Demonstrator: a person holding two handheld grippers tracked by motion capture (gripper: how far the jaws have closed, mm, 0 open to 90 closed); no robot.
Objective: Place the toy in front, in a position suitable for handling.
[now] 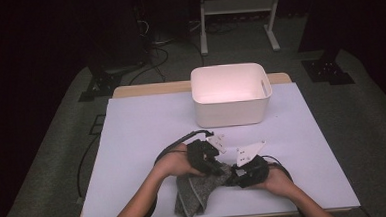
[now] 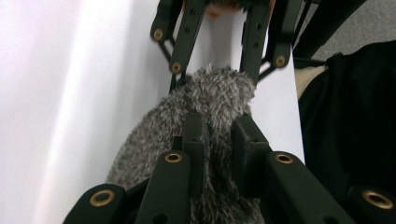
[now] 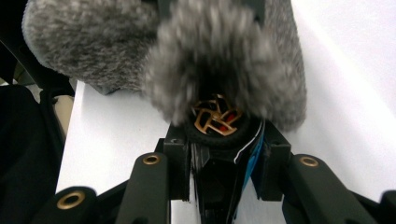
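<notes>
White everywhere on the counter [image 1: 142, 131], and bare over most of it. At the far side, stands a white bin [image 1: 231, 111], open-topped, with nothing visible inside, so apparently not yet used. Near the front edge, between the two hands, lies a grey fuzzy pouch or sock [image 1: 195, 193], half lifted at its upper end and trailing down toward the counter's rim. Pinched at that upper end by the left gripper [image 2: 219, 130], clamped tight on a fold of the fluffy fabric and seemingly holding the mouth steady. From the opposite side, met by the right gripper [image 3: 219, 144], closed on a small black object with a gold emblem [image 3: 217, 123] and a sliver of blue and white along one edge; hard to say what exactly. Sits right at the fuzzy opening, fibres ringing it, partly inside and partly out. Reads as the middle of the work: fabric secured, small piece at the mouth, passage through the opening unfinished. Probably left to do: finishing that, releasing, and perhaps a trip to the bin.
</notes>
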